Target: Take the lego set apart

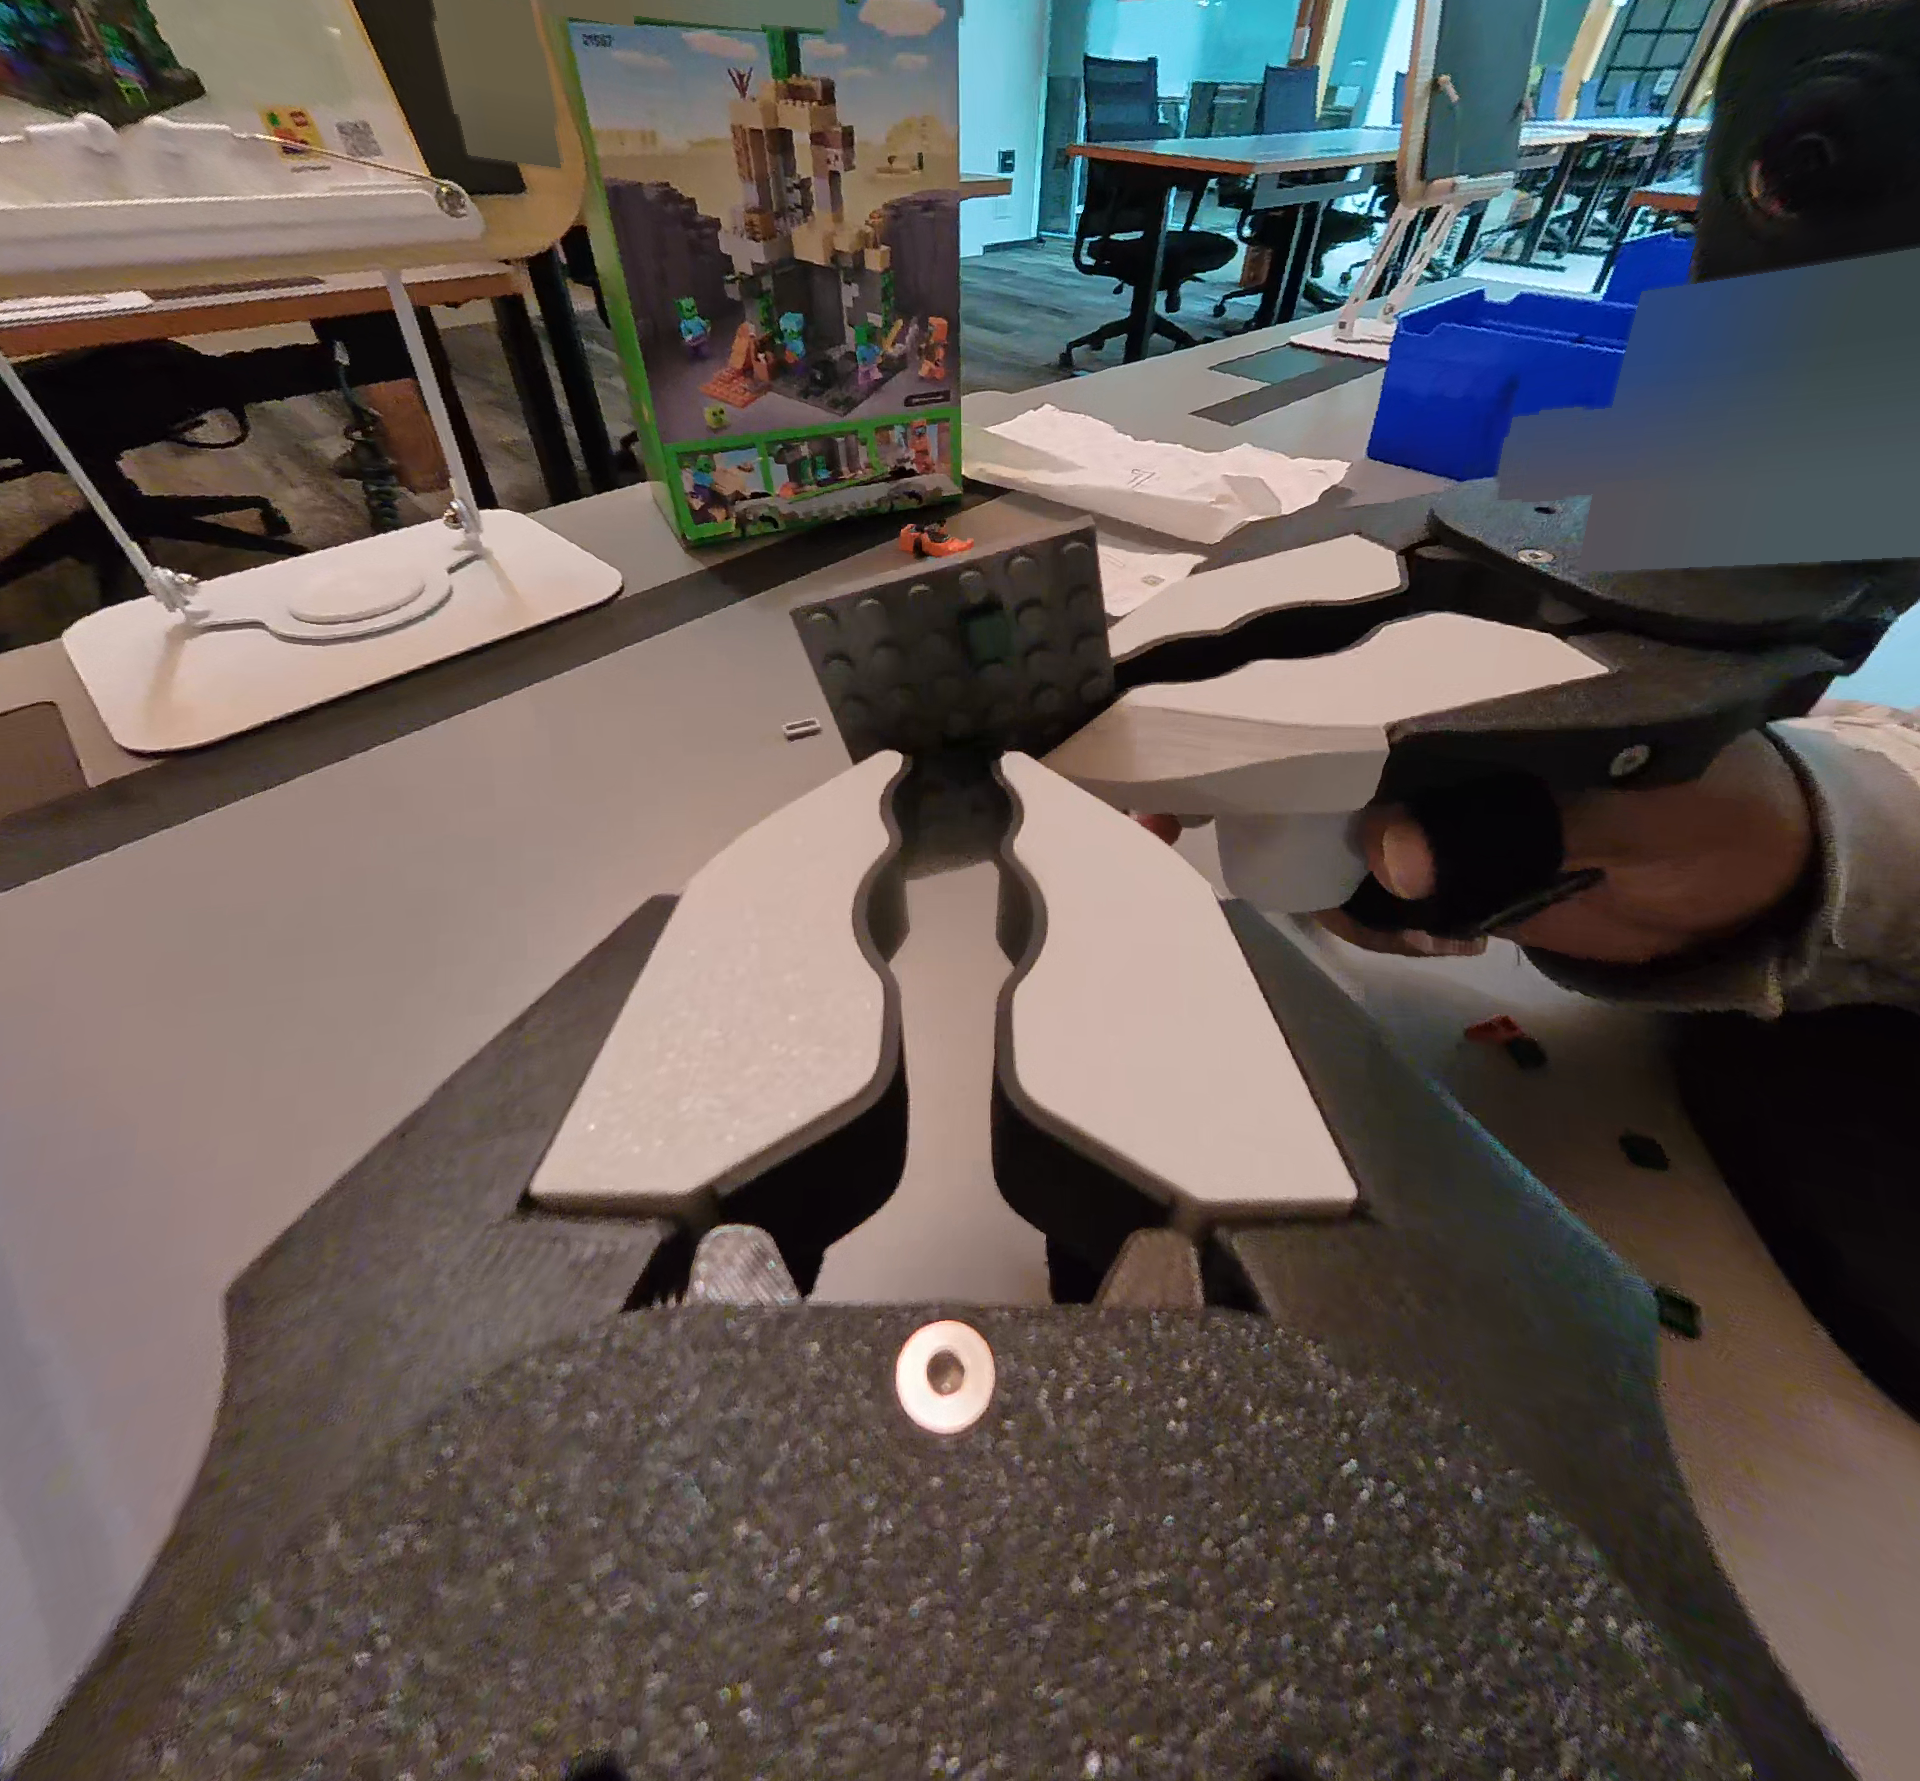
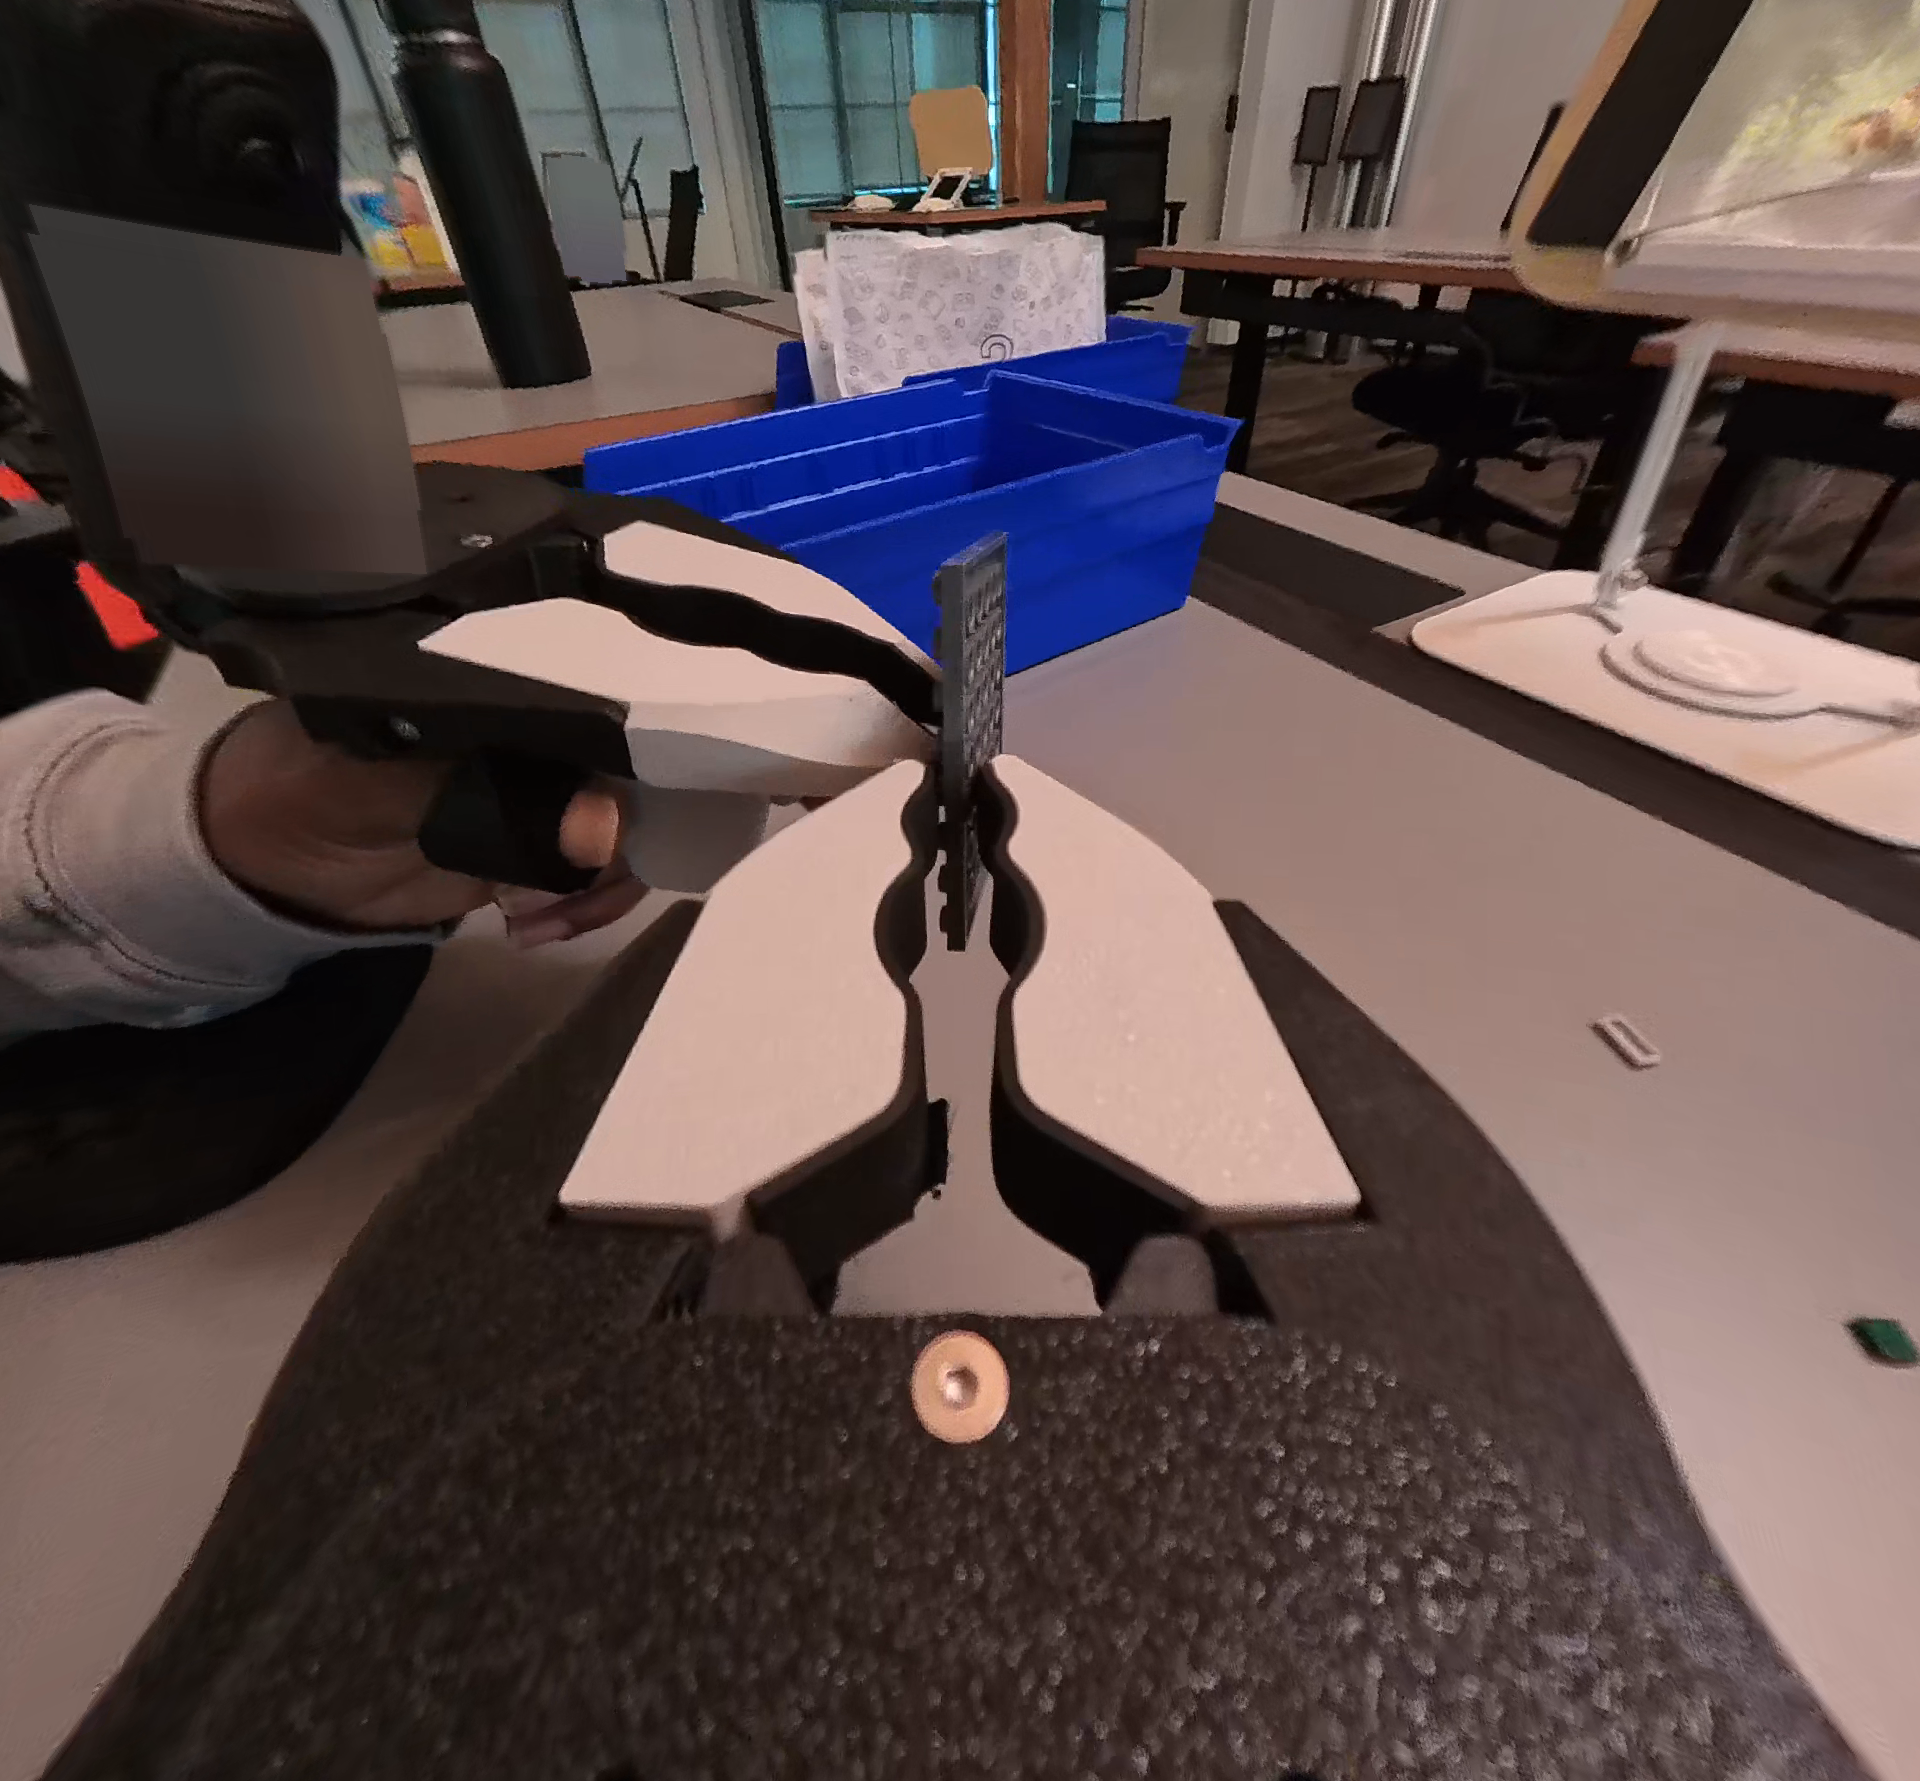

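The dark studded plate (image 2: 971, 744) is held upright, edge-on, pinched between the nearly closed right fingers (image 2: 1039, 796). The left fingers (image 1: 1049, 775), narrowly parted, are set at its lower edge from the studded side; whether they hold it cannot be told.

Open office: desks (image 1: 1236, 152), black chairs (image 1: 1127, 173), grid windows (image 2: 862, 17).

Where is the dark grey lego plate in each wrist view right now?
Left wrist view: the dark grey lego plate sits at centre, studded face toward the camera, just beyond the left gripper.
Right wrist view: the plate appears edge-on and upright at centre, clamped in the right gripper.
Shared landmark: the blue bin stands on the table behind.
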`<state>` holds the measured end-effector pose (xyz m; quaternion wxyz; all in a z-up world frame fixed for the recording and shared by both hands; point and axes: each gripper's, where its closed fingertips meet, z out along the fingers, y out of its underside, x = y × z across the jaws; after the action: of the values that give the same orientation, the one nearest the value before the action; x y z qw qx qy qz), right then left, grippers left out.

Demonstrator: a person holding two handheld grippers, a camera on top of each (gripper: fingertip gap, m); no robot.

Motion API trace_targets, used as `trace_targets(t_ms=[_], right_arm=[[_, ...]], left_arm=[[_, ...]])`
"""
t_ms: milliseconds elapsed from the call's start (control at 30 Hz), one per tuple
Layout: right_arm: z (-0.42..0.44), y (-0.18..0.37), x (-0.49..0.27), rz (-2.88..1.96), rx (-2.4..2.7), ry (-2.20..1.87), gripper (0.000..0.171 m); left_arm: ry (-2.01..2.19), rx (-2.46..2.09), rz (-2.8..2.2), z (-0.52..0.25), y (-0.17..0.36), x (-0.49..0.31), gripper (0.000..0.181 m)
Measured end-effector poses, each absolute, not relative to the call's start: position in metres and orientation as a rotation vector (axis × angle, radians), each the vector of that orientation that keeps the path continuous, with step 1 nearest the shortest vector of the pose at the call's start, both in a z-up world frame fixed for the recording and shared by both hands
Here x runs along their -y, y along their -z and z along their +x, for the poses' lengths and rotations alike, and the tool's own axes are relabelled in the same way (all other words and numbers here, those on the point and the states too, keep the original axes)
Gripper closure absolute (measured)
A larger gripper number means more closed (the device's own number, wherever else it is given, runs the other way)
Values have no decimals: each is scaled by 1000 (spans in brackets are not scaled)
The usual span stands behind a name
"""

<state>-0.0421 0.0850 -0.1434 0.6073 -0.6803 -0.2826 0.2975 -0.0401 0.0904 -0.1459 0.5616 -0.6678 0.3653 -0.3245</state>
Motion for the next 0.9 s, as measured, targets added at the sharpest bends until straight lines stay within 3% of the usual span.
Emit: trace_targets(t_ms=[900], right_arm=[[-34, 148, -89, -1567, 699, -697, 167]], left_arm=[[899, -901, -1640, -45, 152, -89, 181]])
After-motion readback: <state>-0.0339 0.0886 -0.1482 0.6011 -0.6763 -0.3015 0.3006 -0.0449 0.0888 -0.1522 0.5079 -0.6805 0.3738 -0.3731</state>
